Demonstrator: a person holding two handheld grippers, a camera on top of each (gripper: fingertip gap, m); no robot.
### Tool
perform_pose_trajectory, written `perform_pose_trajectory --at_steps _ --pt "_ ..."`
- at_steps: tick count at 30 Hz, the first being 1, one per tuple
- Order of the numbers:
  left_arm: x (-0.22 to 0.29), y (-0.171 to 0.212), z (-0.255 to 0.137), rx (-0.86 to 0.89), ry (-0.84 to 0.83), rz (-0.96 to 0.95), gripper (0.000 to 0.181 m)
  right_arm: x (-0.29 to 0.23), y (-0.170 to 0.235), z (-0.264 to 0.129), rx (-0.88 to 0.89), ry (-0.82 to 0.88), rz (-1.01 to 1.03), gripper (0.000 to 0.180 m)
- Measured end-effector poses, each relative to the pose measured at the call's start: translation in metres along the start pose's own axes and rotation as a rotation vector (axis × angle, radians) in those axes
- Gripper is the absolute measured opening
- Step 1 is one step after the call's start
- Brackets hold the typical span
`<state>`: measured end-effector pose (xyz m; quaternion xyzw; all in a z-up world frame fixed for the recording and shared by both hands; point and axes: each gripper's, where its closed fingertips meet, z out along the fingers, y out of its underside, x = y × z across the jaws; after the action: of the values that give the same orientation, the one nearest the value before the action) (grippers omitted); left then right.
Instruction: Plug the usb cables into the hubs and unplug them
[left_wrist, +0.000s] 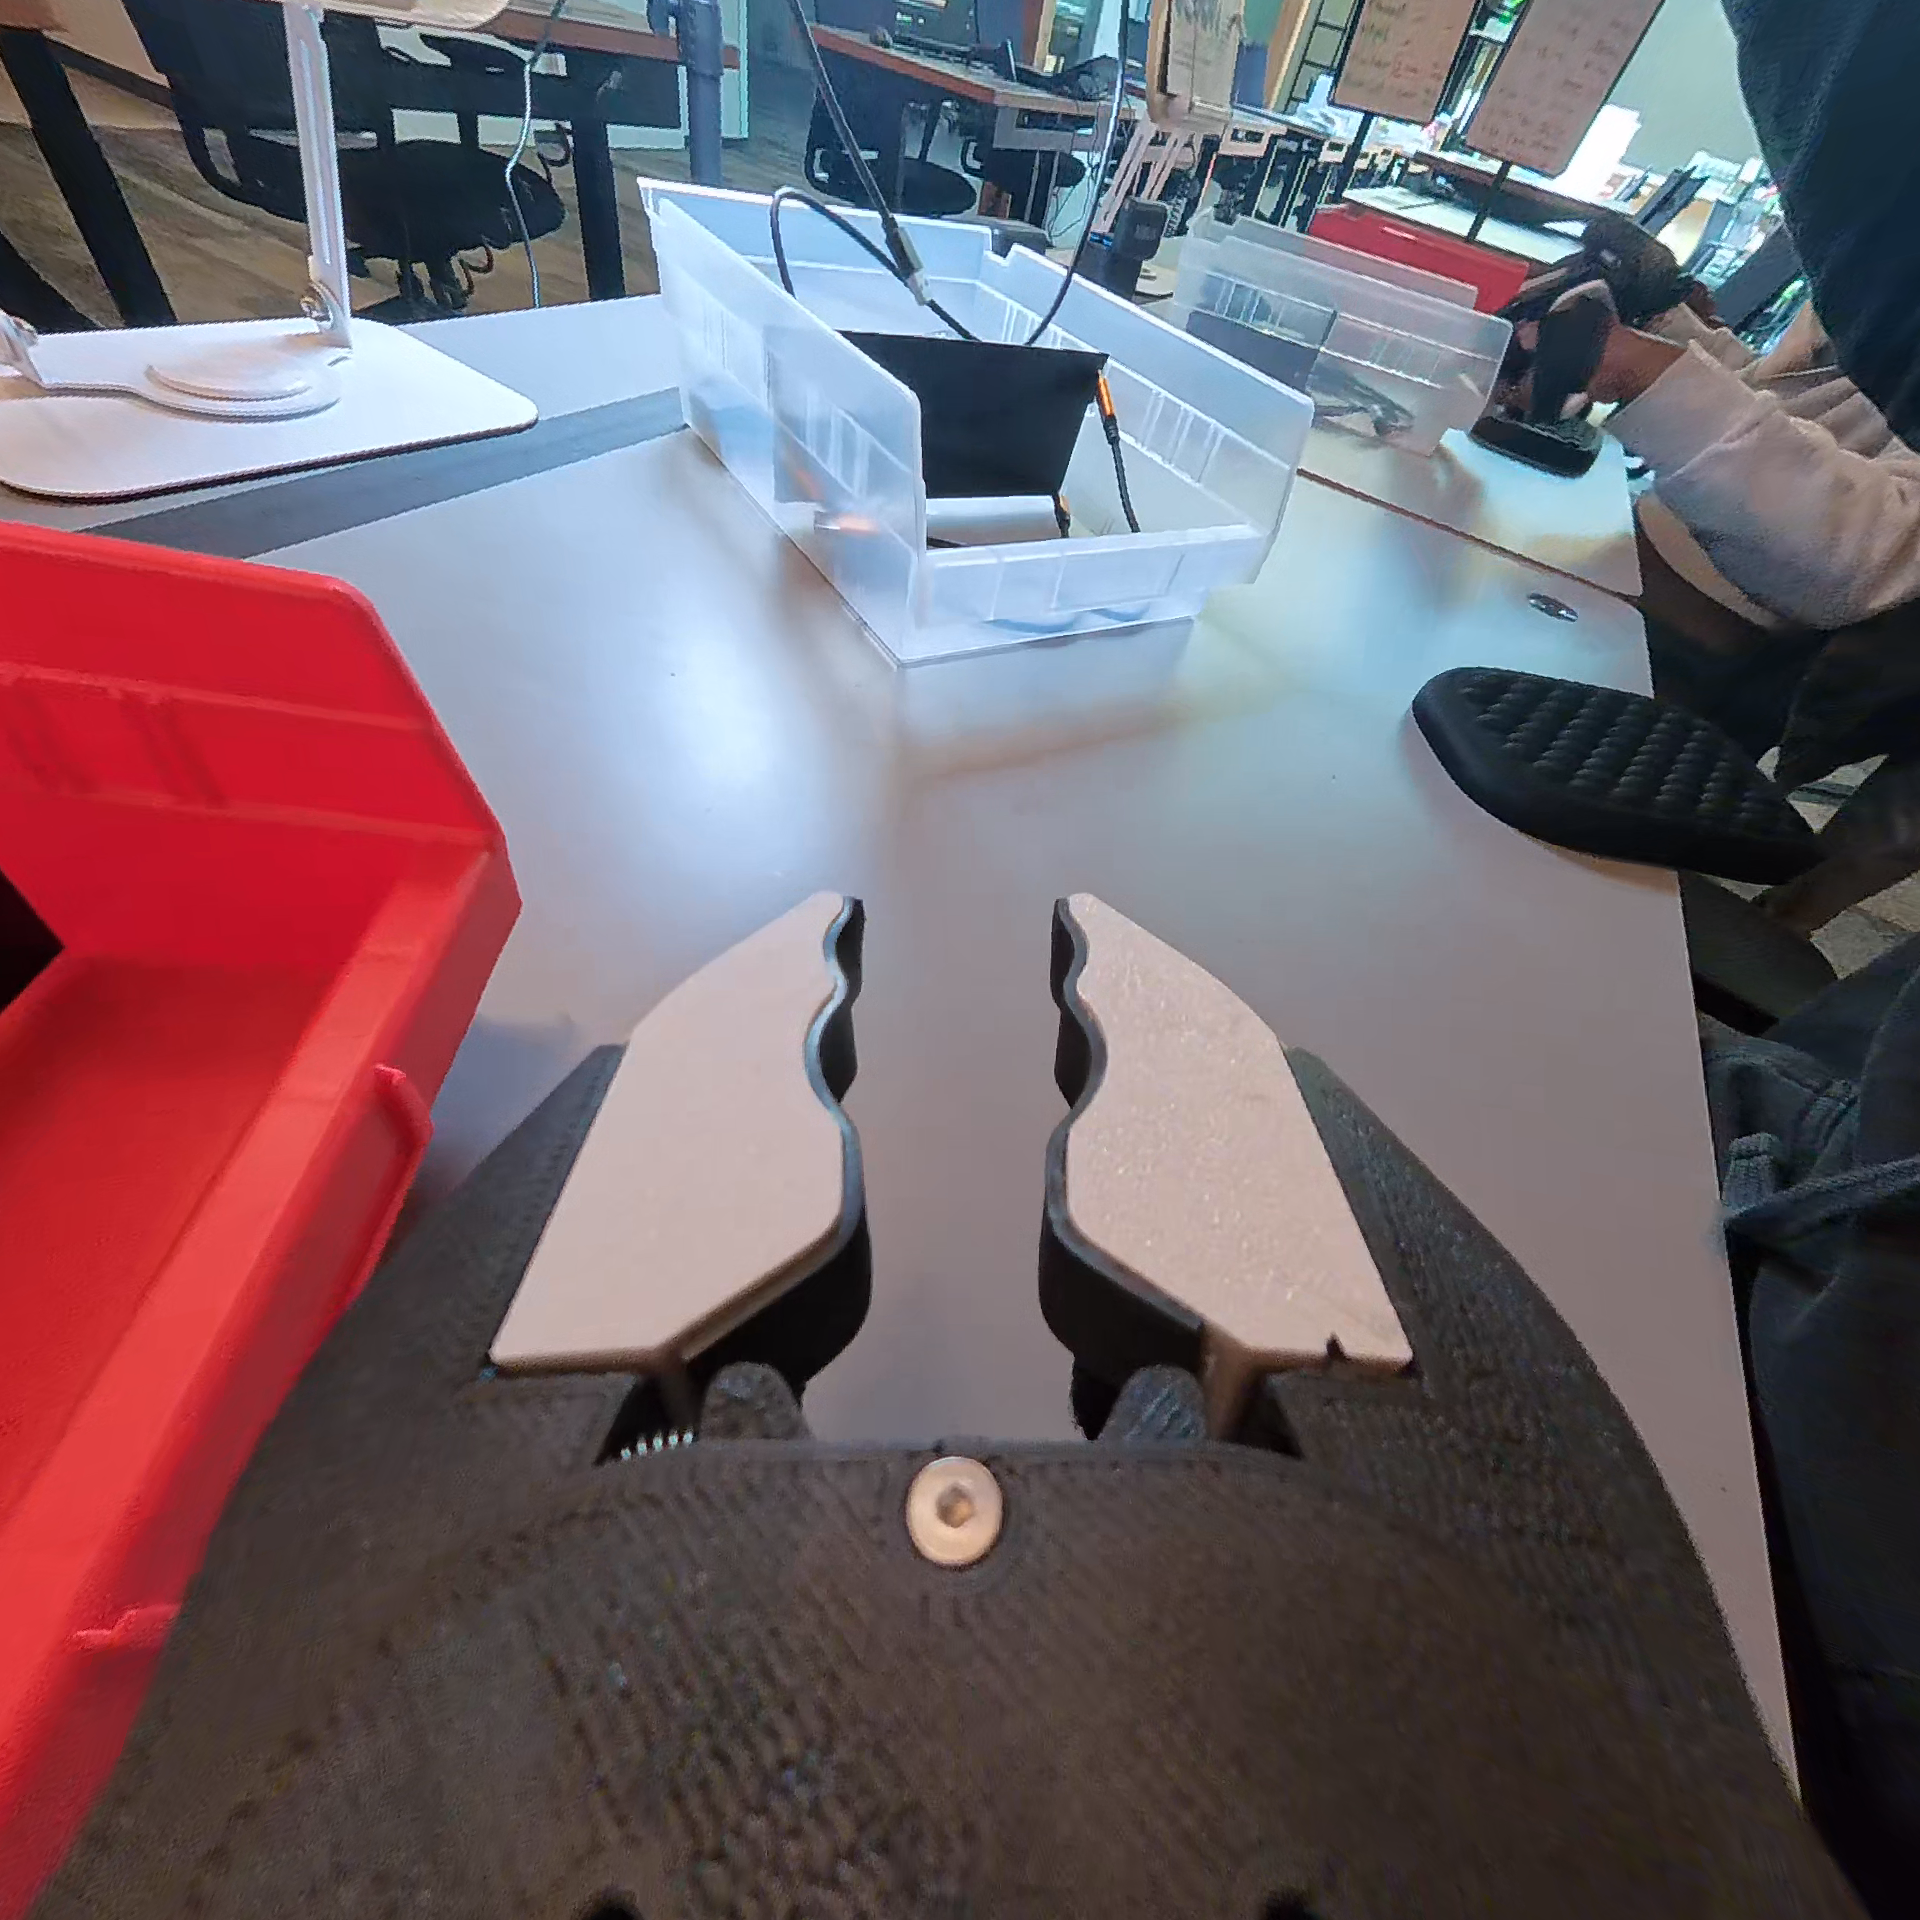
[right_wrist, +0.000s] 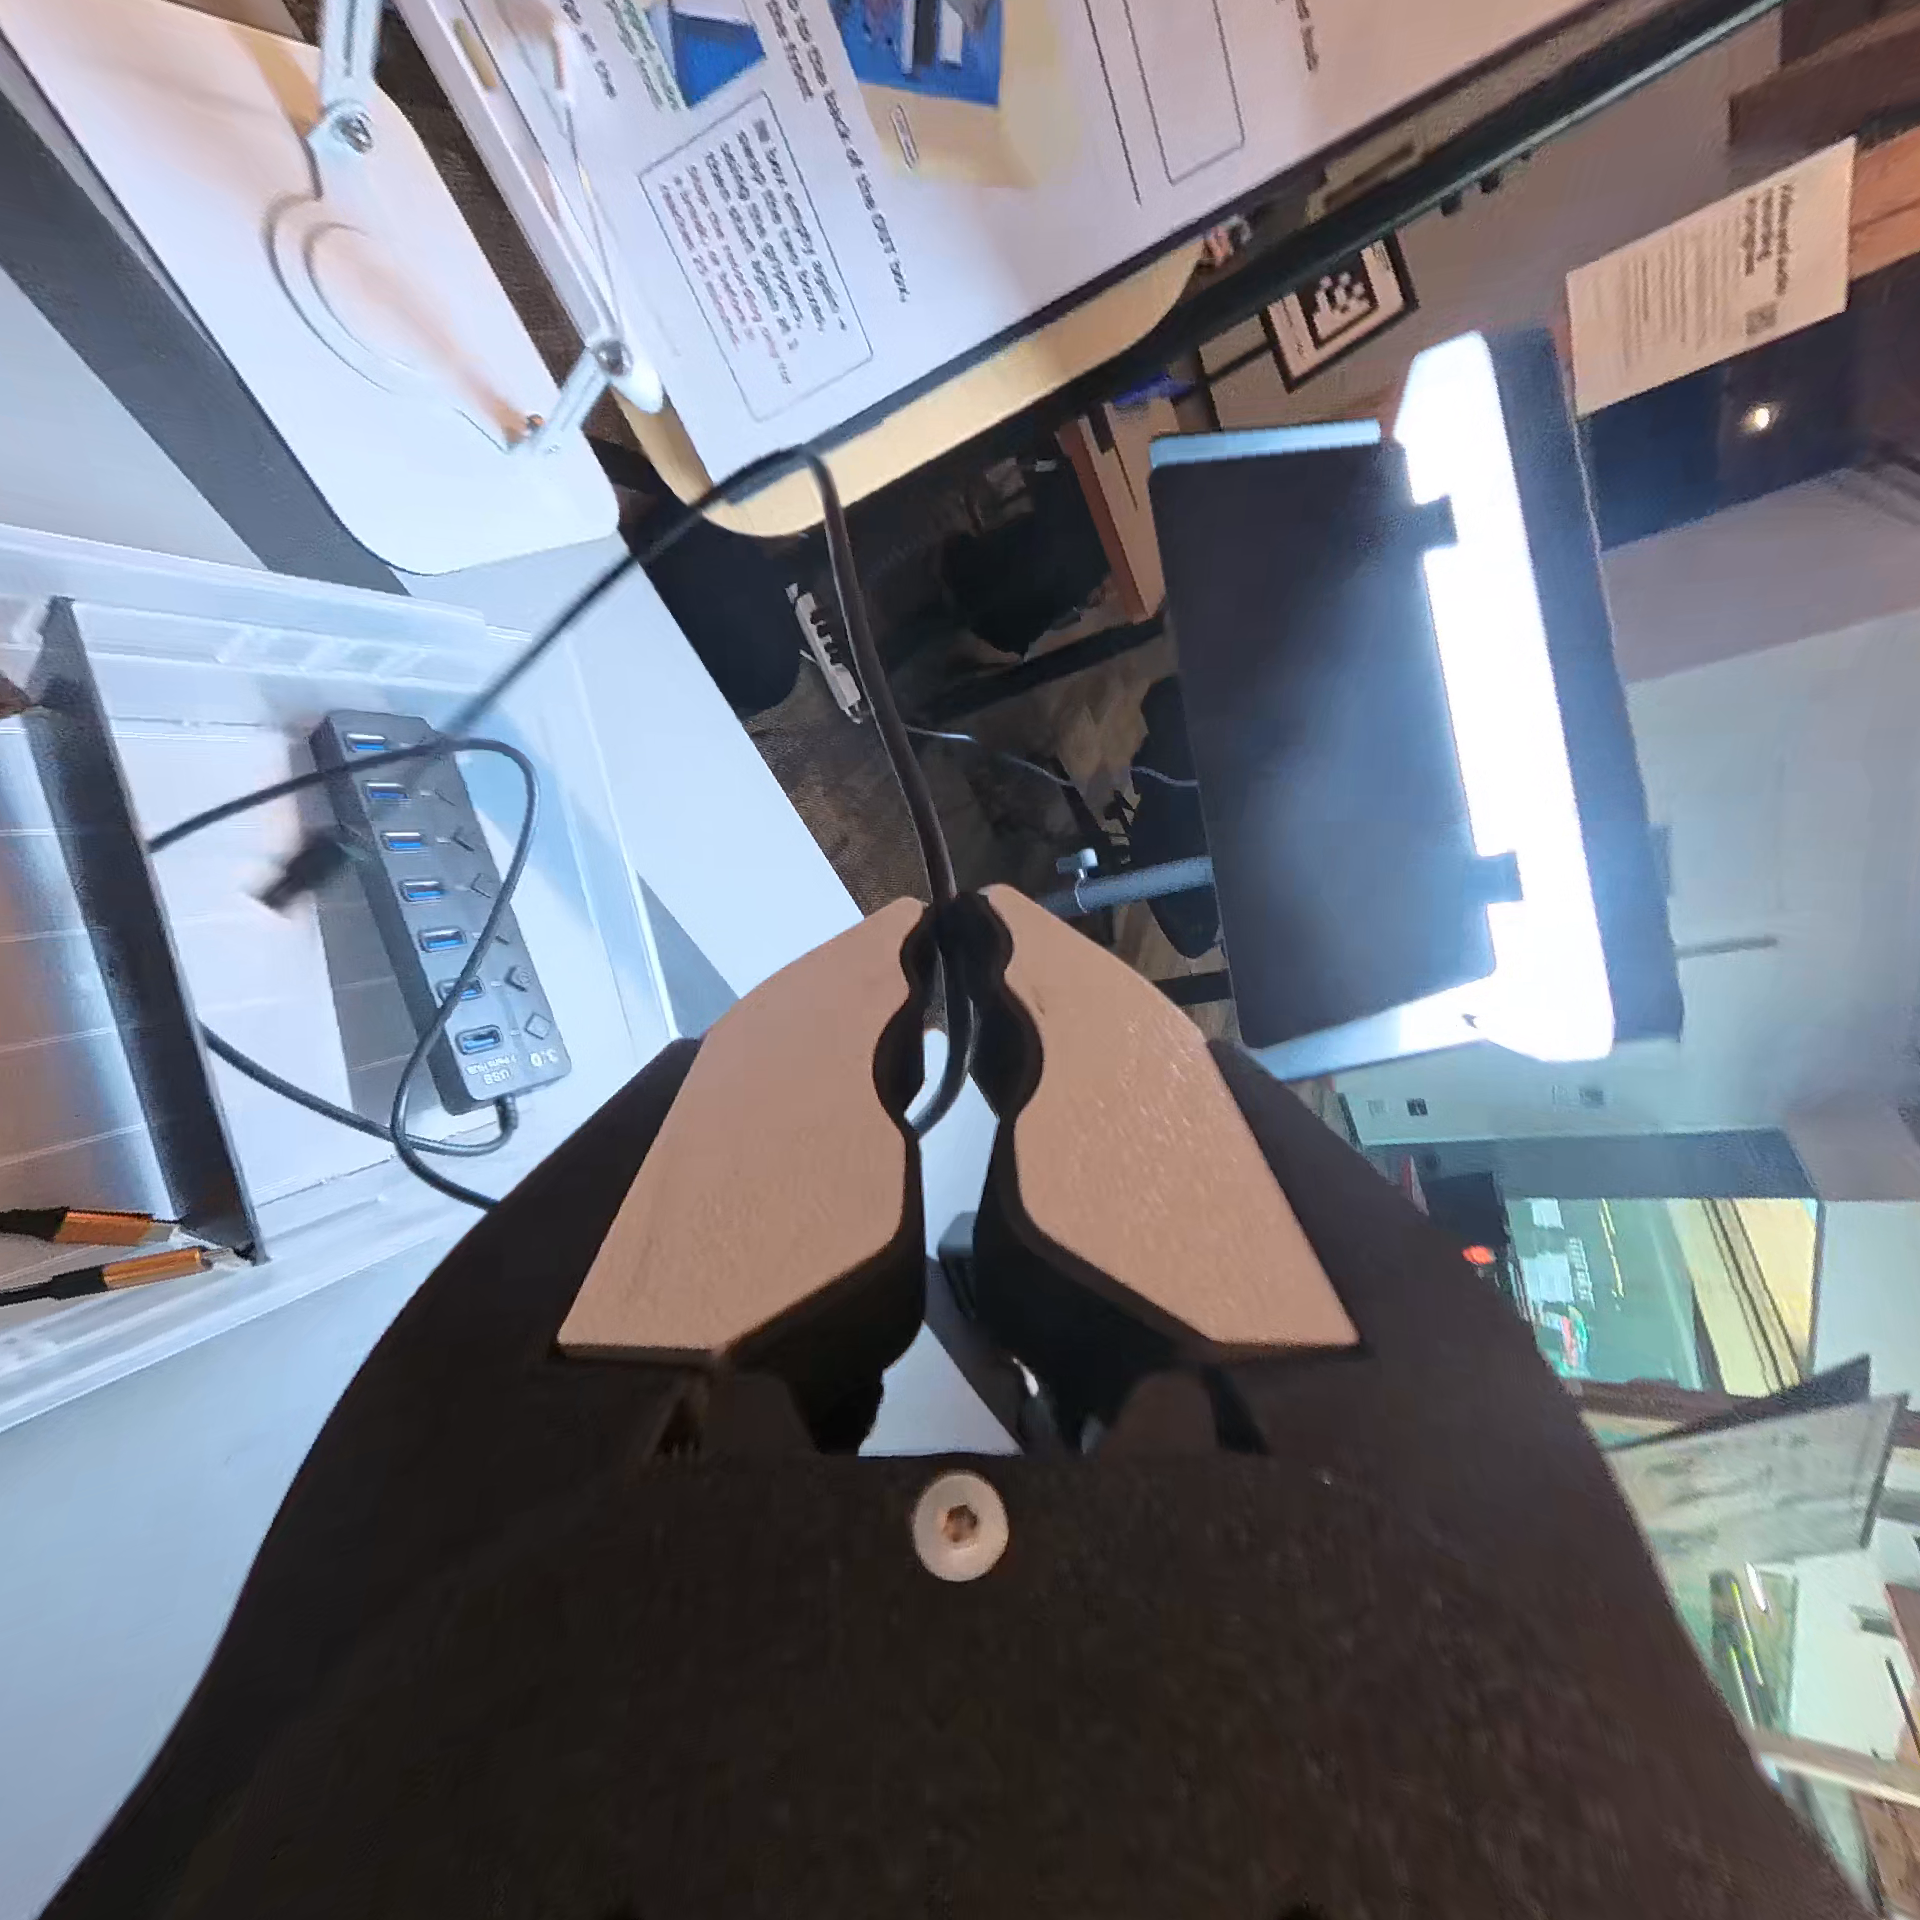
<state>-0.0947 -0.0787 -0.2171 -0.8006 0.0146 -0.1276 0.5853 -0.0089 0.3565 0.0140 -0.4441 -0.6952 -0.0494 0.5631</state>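
red bin (left_wrist: 208, 987) sits left of the left gripper (left_wrist: 956, 914), fingers apart over bare table (left_wrist: 1039, 769), clear bin (left_wrist: 1039, 582) beyond; hub (right_wrist: 436, 914) lies in the clear tray (right_wrist: 582, 665), its ports seemingly empty; right gripper (right_wrist: 958, 909) pinches a black cable (right_wrist: 883, 707)

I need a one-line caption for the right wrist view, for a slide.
Right gripper shut on a black cable, held above a clear bin containing a black USB hub.
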Motion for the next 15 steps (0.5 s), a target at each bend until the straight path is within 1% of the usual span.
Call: perform_pose_trajectory --at_steps 3,6,11,15 --pt "0.001 0.003 0.002 -0.015 0.002 0.000 0.034 0.004 0.009 0.003 -0.023 0.037 -0.003 0.005" --pt "0.001 0.006 0.003 -0.031 0.005 -0.002 0.034 -0.011 0.010 0.012 -0.016 -0.020 -0.008 0.005" --pt "0.000 0.009 0.004 -0.044 0.004 -0.005 0.034 -0.075 0.010 0.034 -0.041 -0.243 -0.074 0.005" --pt "-0.001 0.012 0.006 -0.058 0.011 -0.016 0.034 -0.131 0.021 0.062 -0.136 -0.422 -0.122 0.005"
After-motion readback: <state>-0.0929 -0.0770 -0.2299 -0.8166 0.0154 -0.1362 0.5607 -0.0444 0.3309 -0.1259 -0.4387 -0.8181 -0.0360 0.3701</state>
